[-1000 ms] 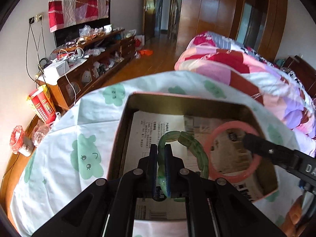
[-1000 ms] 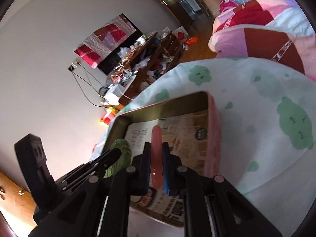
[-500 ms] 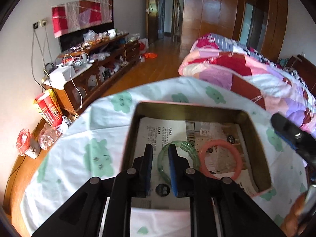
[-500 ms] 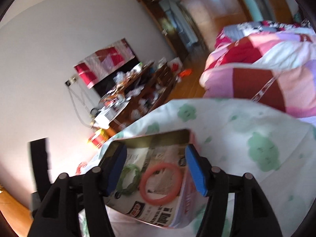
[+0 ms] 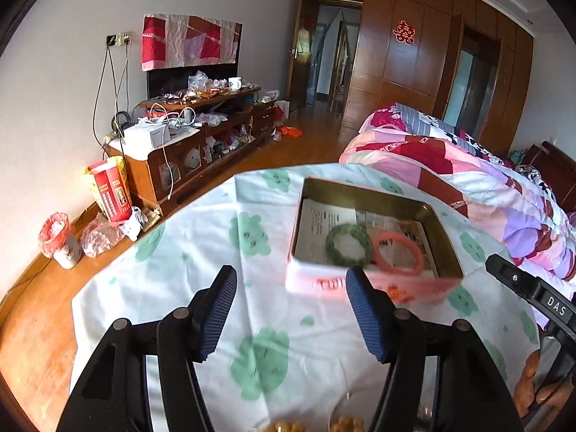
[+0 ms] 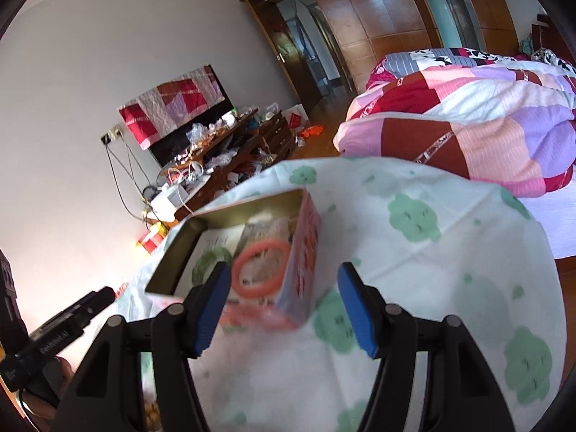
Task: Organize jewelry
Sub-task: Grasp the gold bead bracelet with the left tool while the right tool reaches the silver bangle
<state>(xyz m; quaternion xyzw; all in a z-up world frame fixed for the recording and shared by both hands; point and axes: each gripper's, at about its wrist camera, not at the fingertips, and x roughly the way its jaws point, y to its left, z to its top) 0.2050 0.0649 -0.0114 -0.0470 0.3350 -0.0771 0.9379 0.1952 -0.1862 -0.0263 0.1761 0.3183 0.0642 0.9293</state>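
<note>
A pink tin box (image 5: 363, 287) (image 6: 306, 252) lined with newspaper stands on the white cloth with green prints. Inside lie a green beaded bracelet (image 5: 348, 244) (image 6: 207, 262) and a pink bangle (image 5: 399, 255) (image 6: 261, 268), side by side. My left gripper (image 5: 289, 309) is open and empty, held back from the box's near wall. My right gripper (image 6: 284, 306) is open and empty, near the box's right corner. Yellow beads (image 5: 347, 424) show at the bottom edge of the left wrist view.
The cloth-covered table (image 5: 180, 270) drops off to a wooden floor on the left. A bed with a patchwork quilt (image 6: 468, 115) lies to the right. A cluttered TV cabinet (image 5: 190, 133) stands against the far wall. The right gripper's body (image 5: 532, 295) shows at right.
Both grippers let go of their bracelets, opened wide and pulled back from the box. The green bracelet and pink bangle now lie in the tin.
</note>
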